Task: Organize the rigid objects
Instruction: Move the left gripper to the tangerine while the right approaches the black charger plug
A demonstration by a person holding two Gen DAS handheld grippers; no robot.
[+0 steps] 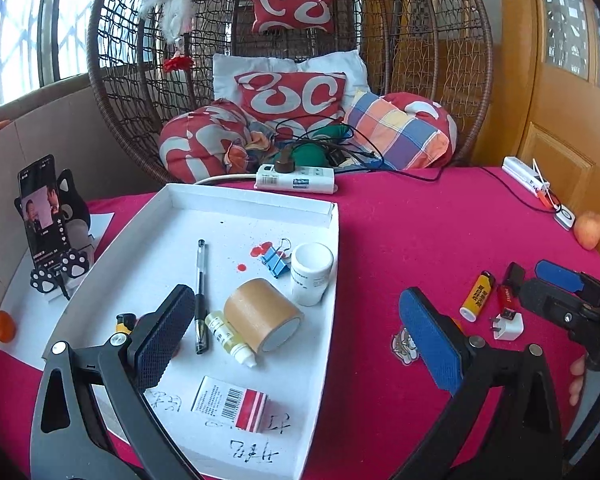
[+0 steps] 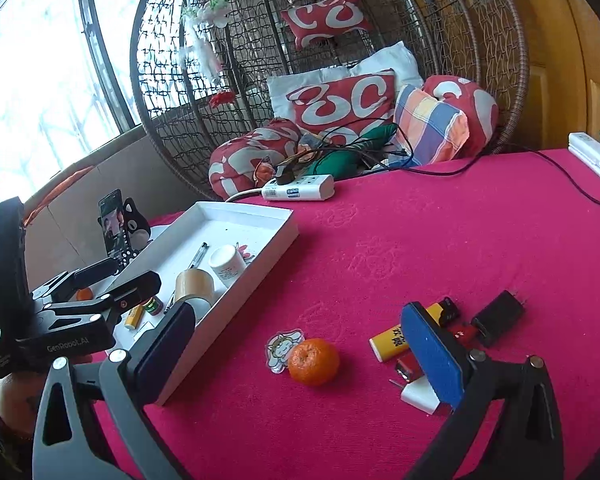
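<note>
We see our left gripper [image 1: 296,334] and right gripper [image 2: 300,354] gaping wide, holding nothing; 1 white tray [image 1: 236,204], 1 yellow lighter [image 2: 404,336], 1 tangerine [image 2: 314,361].

tablecloth [image 2: 420,240]: magenta
tray [image 1: 236,208]: white
lighter [image 1: 477,296]: yellow
binder clip [image 1: 275,261]: blue
tape roll [image 1: 260,312]: tan
cushion [image 1: 396,132]: plaid, orange-blue
mandarin [image 2: 314,361]: orange

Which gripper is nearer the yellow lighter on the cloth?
Right. The right gripper hovers open just beside the yellow lighter; the left gripper is open above the white tray, farther away.
</note>
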